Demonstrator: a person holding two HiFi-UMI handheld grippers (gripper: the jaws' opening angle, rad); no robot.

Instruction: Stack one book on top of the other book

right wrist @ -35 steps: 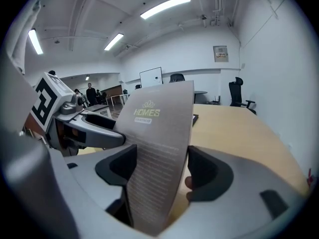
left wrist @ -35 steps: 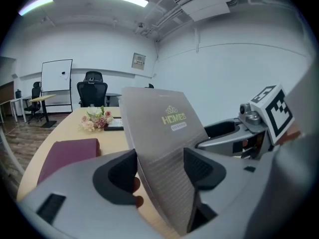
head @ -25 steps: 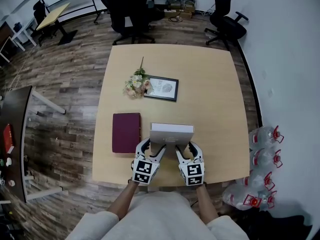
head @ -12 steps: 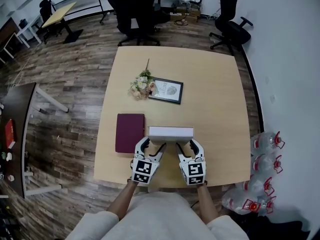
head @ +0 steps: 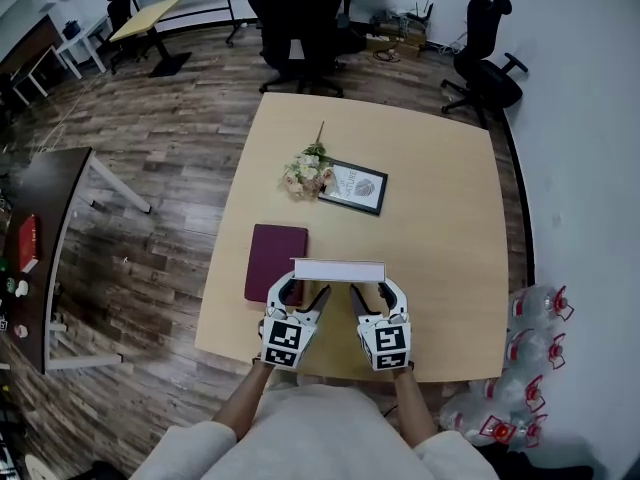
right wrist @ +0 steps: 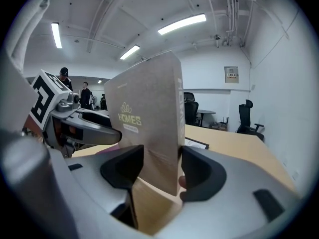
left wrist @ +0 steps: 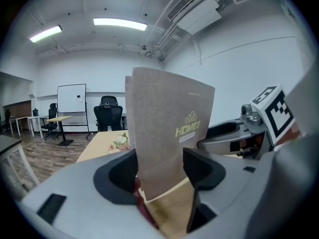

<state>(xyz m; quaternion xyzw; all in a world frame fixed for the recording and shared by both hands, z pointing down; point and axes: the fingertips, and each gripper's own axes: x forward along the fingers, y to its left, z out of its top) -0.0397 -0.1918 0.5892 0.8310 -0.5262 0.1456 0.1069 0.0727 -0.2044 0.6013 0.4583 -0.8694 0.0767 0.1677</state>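
In the head view, a pale grey hardback book (head: 338, 270) was held near the front edge of the square light-wood counter (head: 440, 218), standing on edge so that only its narrow side faced the camera. The left gripper (head: 297, 294) held its left end and the right gripper (head: 370, 296) its right end. A maroon hardback book (head: 275, 261) lay flat on the counter just to the left, its near right corner hidden under the grey one. Farther back, a small bunch of pale artificial flowers (head: 307, 173) lay against a black-framed picture (head: 354, 186). In the left gripper view, the jaws were closed on the grey book's lower part, its cover upright and printed with "HOMES"; its bottom edge hung clear above the wood, and a sliver of maroon showed below. In the right gripper view, the jaws likewise clamped the grey book by its lower corner, with the cover tilted slightly.
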